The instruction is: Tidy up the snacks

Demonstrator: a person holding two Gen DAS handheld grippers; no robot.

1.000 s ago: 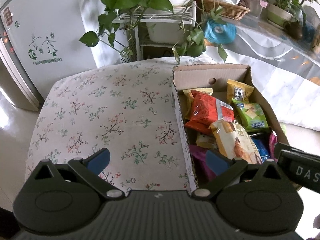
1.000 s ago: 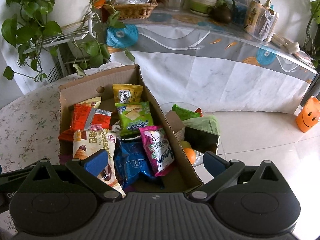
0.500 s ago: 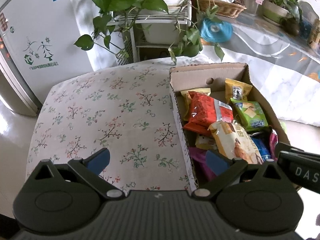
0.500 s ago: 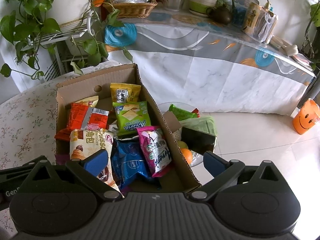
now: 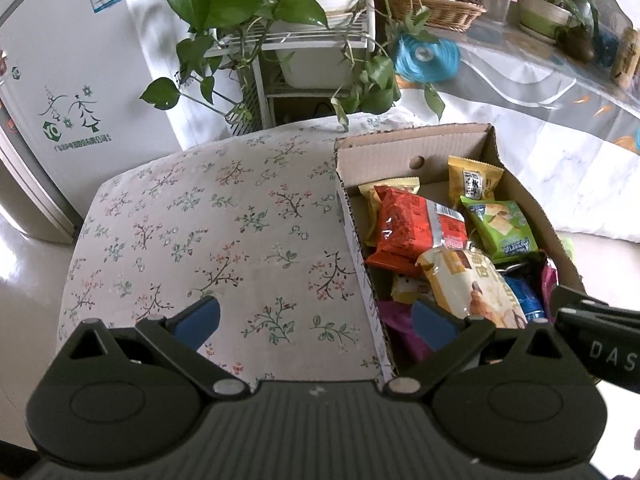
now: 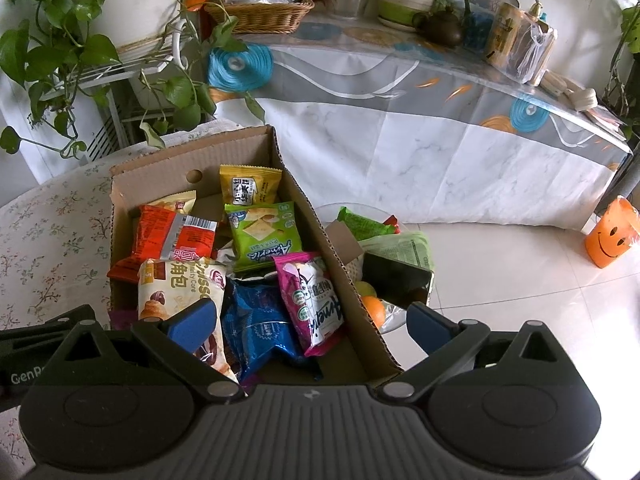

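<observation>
A cardboard box full of snack packets rests on a floral-cloth table. Inside lie a red packet, a green cracker packet, a yellow packet, a cream croissant bag, a blue packet and a pink packet. My left gripper is open, empty, straddling the box's left wall. My right gripper is open, empty, above the box's near right corner.
Beside the box on the right sits a glass bowl with an orange, a dark phone-like object and green packets. A plant stand, a cloth-covered table and an orange smiley bag stand around. A white fridge is at the left.
Both grippers have drifted slightly; the box and table sit a little lower and more central in the views. Nothing was grasped or released.
</observation>
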